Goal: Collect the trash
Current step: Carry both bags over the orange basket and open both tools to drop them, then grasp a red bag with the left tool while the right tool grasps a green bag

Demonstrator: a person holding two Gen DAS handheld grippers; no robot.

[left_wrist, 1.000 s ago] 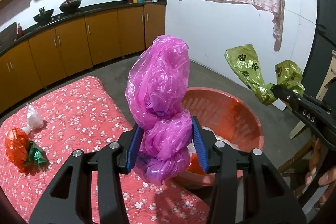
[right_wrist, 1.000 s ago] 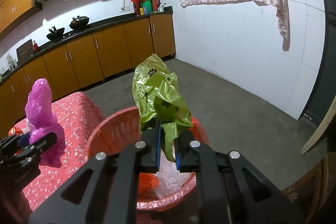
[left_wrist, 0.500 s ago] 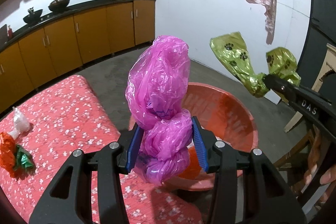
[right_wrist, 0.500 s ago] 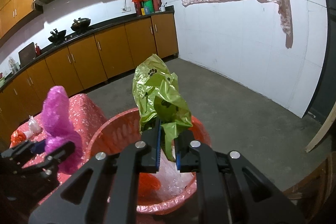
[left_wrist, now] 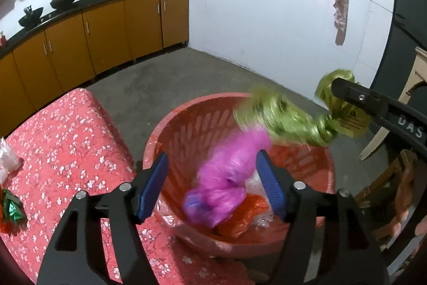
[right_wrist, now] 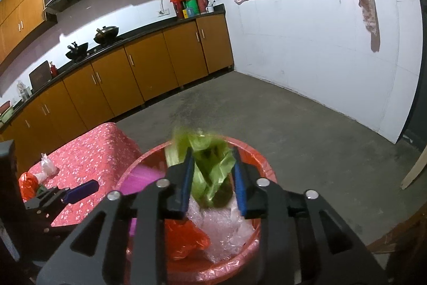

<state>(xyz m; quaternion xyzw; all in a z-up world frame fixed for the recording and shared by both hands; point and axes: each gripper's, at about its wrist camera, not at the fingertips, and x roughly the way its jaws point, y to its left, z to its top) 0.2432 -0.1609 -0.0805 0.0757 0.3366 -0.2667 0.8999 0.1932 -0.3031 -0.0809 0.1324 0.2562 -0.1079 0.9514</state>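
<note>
My left gripper (left_wrist: 212, 183) is open over the red basket (left_wrist: 186, 130). The pink plastic bag (left_wrist: 226, 175) is blurred and drops between its fingers into the basket. My right gripper (right_wrist: 212, 175) is open above the same basket (right_wrist: 256, 159). The green paw-print bag (right_wrist: 210, 172) is loose between its fingers and blurred, falling. In the left wrist view the green bag (left_wrist: 288, 122) hangs by the right gripper's tip (left_wrist: 347, 95). The basket holds an orange bag (right_wrist: 186, 237) and clear bubble wrap (right_wrist: 226, 231).
The table with the red floral cloth (left_wrist: 66, 146) stands left of the basket. An orange and green wrapper (left_wrist: 10, 210) and a white plastic bag (left_wrist: 6, 162) lie at its left. Kitchen cabinets (right_wrist: 149, 71) line the back wall. A wooden chair (left_wrist: 387, 178) stands on the right.
Both grippers have opened. The pink bag and the green bag have left the fingers and are falling into the basket. The left gripper moved over the basket.
</note>
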